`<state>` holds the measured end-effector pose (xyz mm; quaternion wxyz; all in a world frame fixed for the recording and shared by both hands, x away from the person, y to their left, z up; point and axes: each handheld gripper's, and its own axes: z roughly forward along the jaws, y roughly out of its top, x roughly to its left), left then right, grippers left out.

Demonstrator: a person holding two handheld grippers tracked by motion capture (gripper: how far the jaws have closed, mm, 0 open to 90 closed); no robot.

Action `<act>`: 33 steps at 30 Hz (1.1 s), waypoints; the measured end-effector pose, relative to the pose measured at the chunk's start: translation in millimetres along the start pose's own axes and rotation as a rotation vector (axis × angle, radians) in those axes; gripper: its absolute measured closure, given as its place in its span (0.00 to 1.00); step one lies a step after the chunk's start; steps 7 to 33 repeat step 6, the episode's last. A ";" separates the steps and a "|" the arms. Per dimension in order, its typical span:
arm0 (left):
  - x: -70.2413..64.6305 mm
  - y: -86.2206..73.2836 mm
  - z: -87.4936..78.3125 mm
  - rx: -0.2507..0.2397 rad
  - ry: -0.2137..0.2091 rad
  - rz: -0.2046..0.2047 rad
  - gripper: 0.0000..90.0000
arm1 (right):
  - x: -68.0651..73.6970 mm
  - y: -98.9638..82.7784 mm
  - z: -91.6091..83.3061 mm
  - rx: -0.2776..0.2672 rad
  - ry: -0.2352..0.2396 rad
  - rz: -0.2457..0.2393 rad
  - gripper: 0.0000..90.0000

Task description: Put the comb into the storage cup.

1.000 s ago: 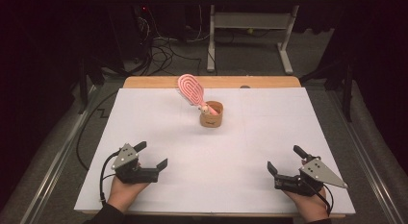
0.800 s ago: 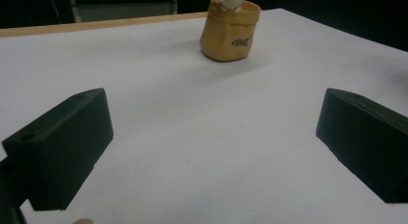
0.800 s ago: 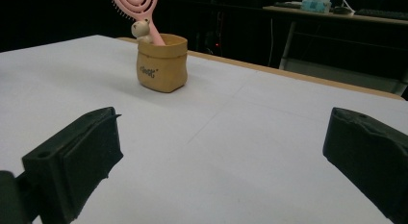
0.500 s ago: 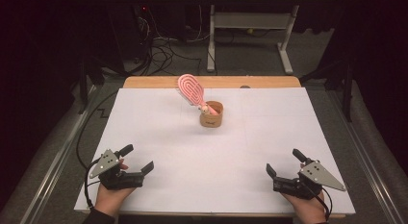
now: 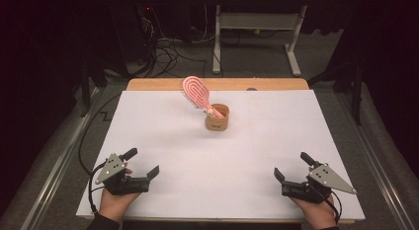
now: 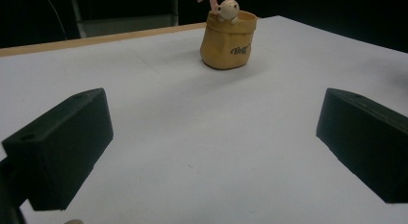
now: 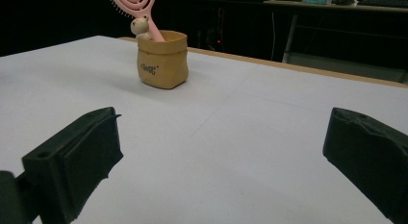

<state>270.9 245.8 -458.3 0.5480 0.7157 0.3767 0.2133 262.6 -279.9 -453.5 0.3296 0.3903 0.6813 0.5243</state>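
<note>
A small tan pouch (image 5: 217, 118) stands upright on the white table cover, a little beyond its middle. A pink hairbrush (image 5: 196, 93) sticks out of it and leans to the far left, with a tiny cream figure (image 6: 226, 6) at the rim. My left gripper (image 5: 143, 162) rests near the front left, open and empty, aimed at the pouch (image 6: 228, 41). My right gripper (image 5: 291, 165) rests near the front right, also open and empty, with the pouch (image 7: 162, 59) and brush (image 7: 137, 5) far ahead of its jaws.
The white cover (image 5: 296, 121) spans the table, with a wooden strip (image 5: 148, 85) bare at the far edge. Beyond it are floor cables (image 5: 168, 55) and a desk frame (image 5: 257, 22). A black cable (image 5: 86, 141) trails off the table's left side.
My left gripper has drawn back toward the front left corner. The right gripper, pouch and brush have barely shifted.
</note>
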 end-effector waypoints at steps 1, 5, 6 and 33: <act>0.5 0.1 -0.4 0.001 -0.006 0.000 0.00 | -0.1 0.0 -0.1 0.000 -0.002 0.000 0.00; 1.0 0.0 -1.2 0.001 -0.007 -0.002 0.00 | 0.6 -0.2 0.1 0.003 -0.006 0.003 0.00; 1.3 0.2 -1.6 -0.001 -0.003 -0.001 0.00 | 1.2 -0.3 0.1 0.005 -0.009 0.004 0.00; 1.3 0.2 -1.6 -0.001 -0.003 -0.001 0.00 | 1.2 -0.3 0.1 0.005 -0.009 0.004 0.00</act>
